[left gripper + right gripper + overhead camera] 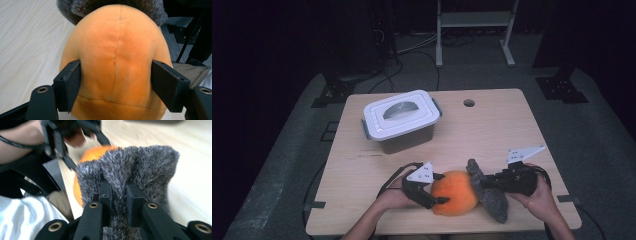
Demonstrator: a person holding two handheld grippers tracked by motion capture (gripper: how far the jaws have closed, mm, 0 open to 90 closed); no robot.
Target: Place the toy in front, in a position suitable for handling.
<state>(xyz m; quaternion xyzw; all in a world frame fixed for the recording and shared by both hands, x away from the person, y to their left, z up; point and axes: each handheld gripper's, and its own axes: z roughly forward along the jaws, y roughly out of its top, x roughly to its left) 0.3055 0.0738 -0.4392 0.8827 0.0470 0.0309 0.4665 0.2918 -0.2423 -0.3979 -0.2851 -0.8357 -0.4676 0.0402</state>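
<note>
The orange plush toy [455,192] lies near the front edge of the table [492,125], with its grey furry part [492,197] lying to its right. In the high view the left gripper [438,188] straddles the toy's left side and the right gripper [487,184] reaches in to the grey fur. Behind the toy and well apart stands a lidded storage box [402,120], its lid on; nothing lies between toy and box.

In the left gripper view, the jaws stand wide on either flank of the toy's orange body [116,57], pads touching or nearly so; I cannot tell whether they press.

In the right gripper view, the jaws are clenched on a fold of the grey fur [130,170], pinching it tight, with the orange body beyond.

The step in hand looks like a two-handed grasp on the toy. Next, probably a joint lift toward the box, whose closed lid would first need opening.
</note>
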